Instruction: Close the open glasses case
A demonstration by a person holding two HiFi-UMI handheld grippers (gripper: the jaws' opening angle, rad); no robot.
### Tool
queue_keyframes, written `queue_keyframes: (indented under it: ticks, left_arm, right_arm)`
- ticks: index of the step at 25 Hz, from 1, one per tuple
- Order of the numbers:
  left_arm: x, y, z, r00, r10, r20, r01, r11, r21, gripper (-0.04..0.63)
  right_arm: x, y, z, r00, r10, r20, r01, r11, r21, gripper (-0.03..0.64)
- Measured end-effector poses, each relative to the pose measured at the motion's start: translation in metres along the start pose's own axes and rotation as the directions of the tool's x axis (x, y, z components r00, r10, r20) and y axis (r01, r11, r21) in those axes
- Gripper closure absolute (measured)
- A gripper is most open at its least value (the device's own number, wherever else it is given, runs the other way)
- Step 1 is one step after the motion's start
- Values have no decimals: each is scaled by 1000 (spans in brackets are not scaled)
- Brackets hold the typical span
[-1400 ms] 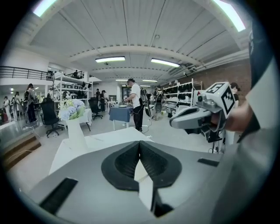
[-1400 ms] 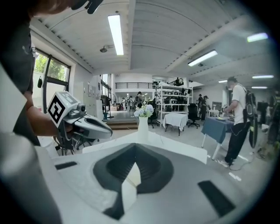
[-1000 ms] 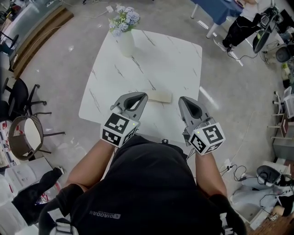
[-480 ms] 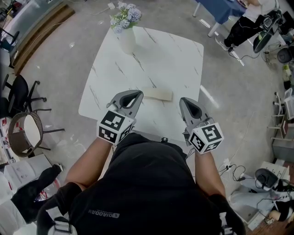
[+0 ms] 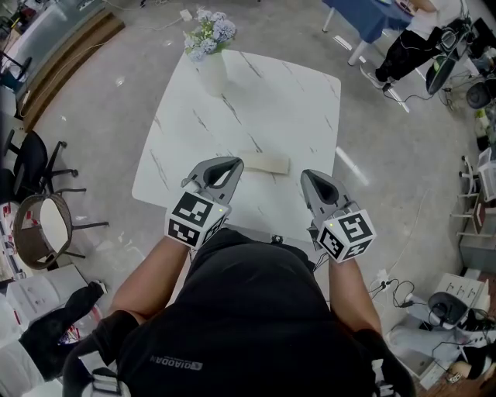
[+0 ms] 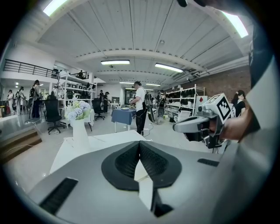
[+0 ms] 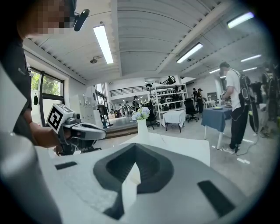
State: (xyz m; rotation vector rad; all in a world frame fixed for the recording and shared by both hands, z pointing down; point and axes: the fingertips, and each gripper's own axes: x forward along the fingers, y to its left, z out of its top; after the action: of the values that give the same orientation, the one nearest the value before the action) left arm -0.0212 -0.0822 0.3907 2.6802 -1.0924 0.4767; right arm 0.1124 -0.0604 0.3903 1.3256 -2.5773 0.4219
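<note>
A cream glasses case (image 5: 263,163) lies low and flat on the white marble table (image 5: 294,108), near its near edge; I cannot tell how its lid stands. My left gripper (image 5: 232,163) hovers just left of the case, jaws shut and holding nothing. My right gripper (image 5: 305,177) is a little to the case's right, also shut with nothing held. In the left gripper view the left gripper (image 6: 140,145) has its jaw tips together, with the right gripper (image 6: 177,127) off to the side. In the right gripper view the right gripper (image 7: 134,154) is likewise shut. The case is hidden in both gripper views.
A white vase of flowers (image 5: 211,60) stands at the table's far left corner, also seen as a vase (image 6: 79,127) and a vase (image 7: 142,126). Black chairs (image 5: 31,167) and a round stool (image 5: 46,229) sit on the floor at left. A blue table (image 5: 368,17) and a person (image 5: 415,39) are at the far right.
Only small shifts of the view. Both grippers stay shut by the table's near edge, and the case has not moved.
</note>
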Motion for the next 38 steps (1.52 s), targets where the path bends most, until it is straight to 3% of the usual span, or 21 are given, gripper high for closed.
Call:
queue_keyframes:
  ticks: [38]
  left_arm:
    - [5, 5, 5, 1000, 4, -5, -4, 1000, 29, 591]
  right_arm:
    - [7, -4, -3, 1000, -9, -13, 10, 1000, 19, 615]
